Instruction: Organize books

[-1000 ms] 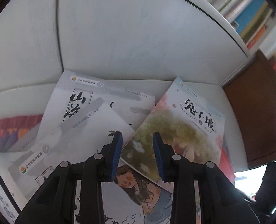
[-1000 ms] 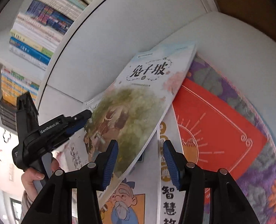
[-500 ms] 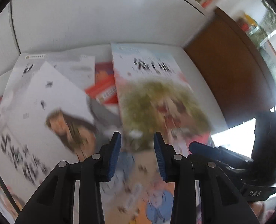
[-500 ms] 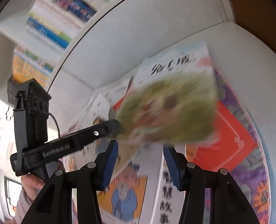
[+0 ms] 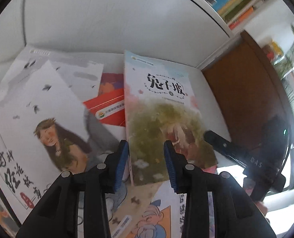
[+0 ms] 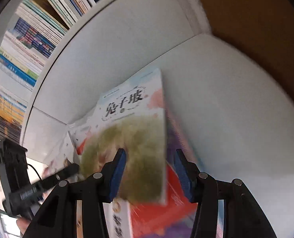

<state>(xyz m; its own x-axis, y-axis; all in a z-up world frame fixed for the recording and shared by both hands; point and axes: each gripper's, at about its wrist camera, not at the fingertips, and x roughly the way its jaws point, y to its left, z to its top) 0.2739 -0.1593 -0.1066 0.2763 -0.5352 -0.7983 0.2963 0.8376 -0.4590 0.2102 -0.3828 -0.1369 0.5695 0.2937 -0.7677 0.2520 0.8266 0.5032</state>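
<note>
Thin illustrated paperback books (image 5: 53,123) lie scattered, unsorted, on the white surface (image 6: 236,99); both tools (image 5: 145,162) (image 6: 149,170) hover part-open, empty.

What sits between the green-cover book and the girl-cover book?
Left wrist view: a red book shows in the gap between the green-cover book and the girl-cover book.

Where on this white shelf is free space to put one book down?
Bare shelf lies right of the green-cover book, up to the brown side panel. Left of it, overlapping books crowd the shelf floor.
</note>
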